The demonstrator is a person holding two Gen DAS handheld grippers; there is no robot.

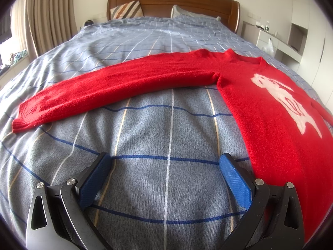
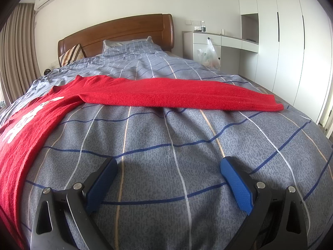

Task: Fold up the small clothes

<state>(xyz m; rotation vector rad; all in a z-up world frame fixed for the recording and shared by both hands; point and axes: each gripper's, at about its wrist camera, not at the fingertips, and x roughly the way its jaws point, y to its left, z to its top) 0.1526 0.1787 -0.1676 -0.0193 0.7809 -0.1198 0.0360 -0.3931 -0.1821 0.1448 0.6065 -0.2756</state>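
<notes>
one red sweater (image 1: 260, 108) flat on checked bedspread (image 1: 145, 187), two sleeves spread out, left gripper (image 1: 165, 162) spread wide, holding nothing, right gripper (image 2: 168, 164) likewise, two pillows at headboard (image 2: 116, 31)

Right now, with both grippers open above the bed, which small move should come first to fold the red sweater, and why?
Probably bring the left gripper forward to the left sleeve's cuff. The red sweater lies flat with both sleeves spread straight out, so nothing is folded yet, and both grippers are open and empty. The right gripper could mirror this at its cuff.
</notes>
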